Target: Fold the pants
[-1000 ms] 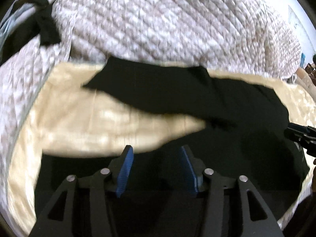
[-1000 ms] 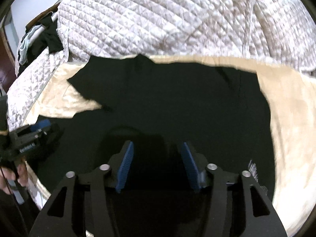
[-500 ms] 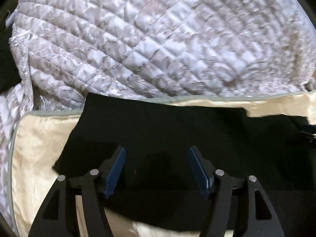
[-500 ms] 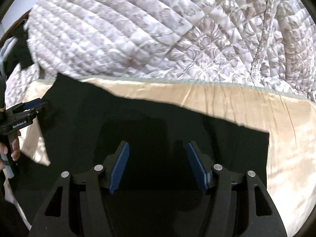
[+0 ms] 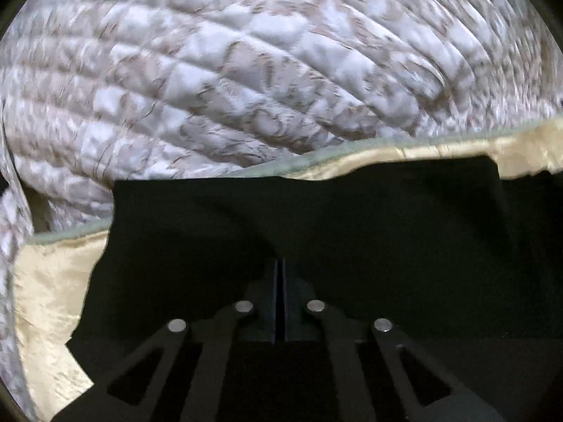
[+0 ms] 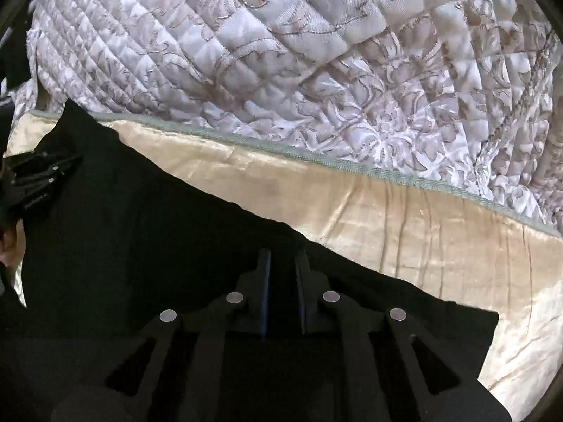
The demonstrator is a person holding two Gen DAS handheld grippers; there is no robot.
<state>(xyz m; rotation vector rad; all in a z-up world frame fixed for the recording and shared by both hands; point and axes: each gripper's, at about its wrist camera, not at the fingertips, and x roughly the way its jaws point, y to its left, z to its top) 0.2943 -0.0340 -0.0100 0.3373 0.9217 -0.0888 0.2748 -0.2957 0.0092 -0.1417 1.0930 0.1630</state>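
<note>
The black pants (image 5: 316, 218) lie spread on a cream satin sheet (image 5: 45, 302). My left gripper (image 5: 279, 267) is down on the pants, its jaws closed together on the black cloth. In the right wrist view the pants (image 6: 147, 232) fill the lower left, their edge running diagonally across the sheet (image 6: 404, 218). My right gripper (image 6: 283, 260) sits at that edge with a narrow gap between its blue pads, pinching the dark fabric. The left gripper (image 6: 33, 183) also shows at the far left of the right wrist view.
A quilted white and beige bedspread (image 5: 264, 70) is bunched up behind the sheet, and it fills the top of the right wrist view (image 6: 316, 63). A grey-green piped hem (image 6: 316, 161) marks the sheet's far edge.
Both grippers moved forward and down onto the pants and closed from wide open. The left one is fully shut, the right one nearly so.
</note>
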